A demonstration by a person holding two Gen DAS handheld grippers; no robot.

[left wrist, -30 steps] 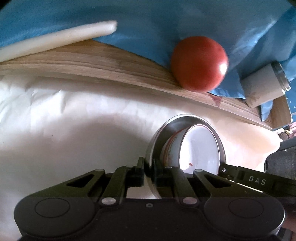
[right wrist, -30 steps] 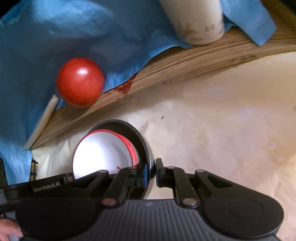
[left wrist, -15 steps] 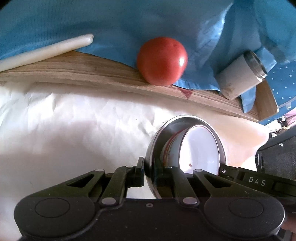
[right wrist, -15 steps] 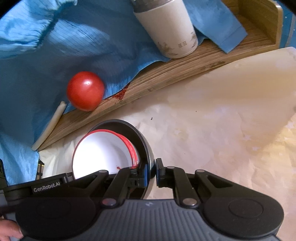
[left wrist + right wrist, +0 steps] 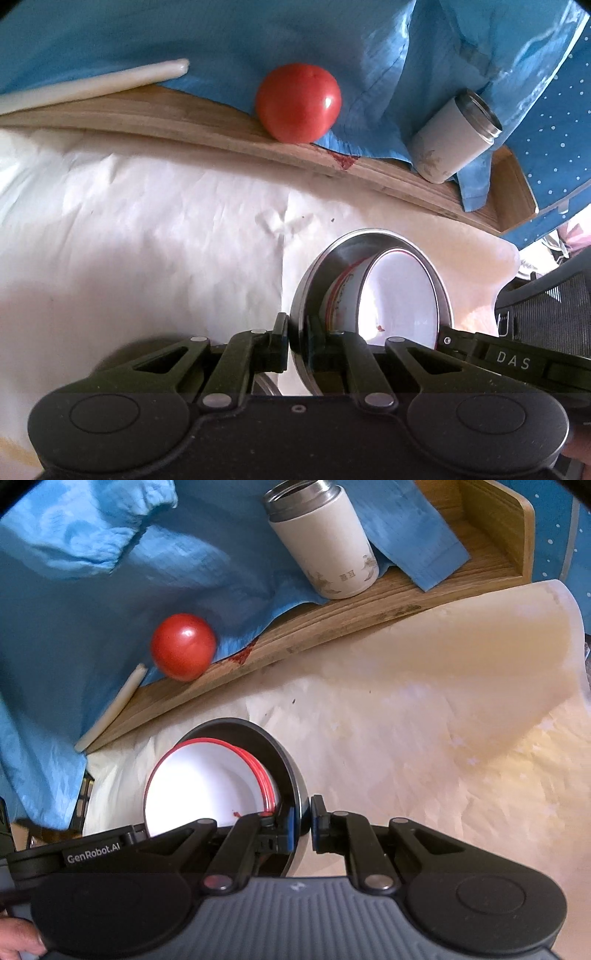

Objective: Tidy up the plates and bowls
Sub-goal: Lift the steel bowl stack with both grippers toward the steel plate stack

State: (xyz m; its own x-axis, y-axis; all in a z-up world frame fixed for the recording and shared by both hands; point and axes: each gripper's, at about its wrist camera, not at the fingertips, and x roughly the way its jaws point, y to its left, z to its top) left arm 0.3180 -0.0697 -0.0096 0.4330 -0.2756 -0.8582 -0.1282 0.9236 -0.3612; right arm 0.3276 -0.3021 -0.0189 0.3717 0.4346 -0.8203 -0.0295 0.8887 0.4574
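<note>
A steel bowl (image 5: 332,258) hangs tilted above the paper-covered table, with white red-rimmed bowls (image 5: 399,295) nested inside it. My left gripper (image 5: 295,339) is shut on the steel bowl's left rim, one finger inside and one outside. In the right wrist view the same steel bowl (image 5: 284,760) looks dark, and the stacked red-rimmed bowls (image 5: 203,786) show a small red speck inside. My right gripper (image 5: 303,823) is shut on the opposite rim. Each gripper's body shows at the edge of the other's view.
A red tomato (image 5: 298,101), a white steel-topped tumbler (image 5: 325,542) and a pale stick (image 5: 92,86) sit on a wooden tray (image 5: 332,616) draped with blue cloth (image 5: 92,572). Crumpled pale paper (image 5: 424,720) covers the table. A mesh chair (image 5: 546,306) stands at right.
Both grippers have lifted and drawn back with the bowl stack. The tomato and tumbler now look smaller and farther off, and more of the tray and paper shows.
</note>
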